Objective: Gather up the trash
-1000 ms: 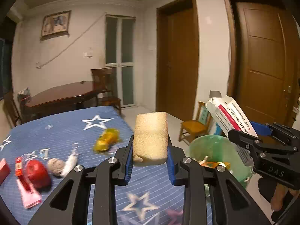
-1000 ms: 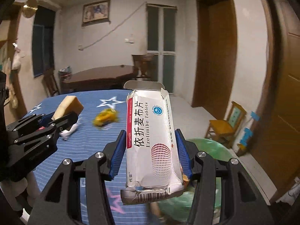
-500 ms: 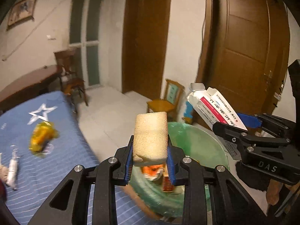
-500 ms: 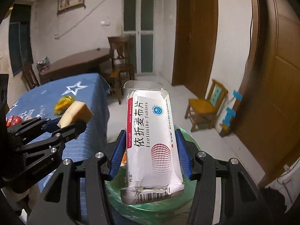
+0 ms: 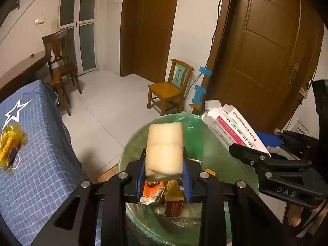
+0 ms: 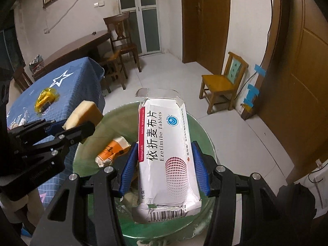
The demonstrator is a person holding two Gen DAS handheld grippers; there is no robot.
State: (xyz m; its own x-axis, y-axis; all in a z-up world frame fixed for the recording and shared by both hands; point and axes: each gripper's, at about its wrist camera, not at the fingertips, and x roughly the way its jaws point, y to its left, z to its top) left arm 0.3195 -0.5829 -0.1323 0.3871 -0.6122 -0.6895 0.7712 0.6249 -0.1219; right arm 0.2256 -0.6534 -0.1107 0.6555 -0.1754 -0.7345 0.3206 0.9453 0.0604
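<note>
My left gripper [image 5: 164, 172] is shut on a pale yellow sponge [image 5: 165, 149] and holds it above the green-lined trash bin [image 5: 133, 143]. My right gripper [image 6: 165, 168] is shut on a white tablet box [image 6: 167, 149] with a red stripe, also above the bin [image 6: 203, 129]. The box shows in the left wrist view [image 5: 233, 129], and the sponge in the right wrist view [image 6: 82, 114]. An orange-and-white packet [image 5: 151, 190] and a brown box [image 5: 173, 204] lie in the bin.
A table with a blue star-print cloth [image 5: 34, 160] stands left of the bin, with a yellow wrapper [image 5: 10, 143] on it. A small wooden chair [image 5: 170, 88] stands behind the bin near a brown door [image 5: 266, 51]. A dark chair [image 6: 121, 41] and dark table are farther back.
Both grippers have swung right from over the table to above the trash bin and tipped downward. Each still holds its item.
</note>
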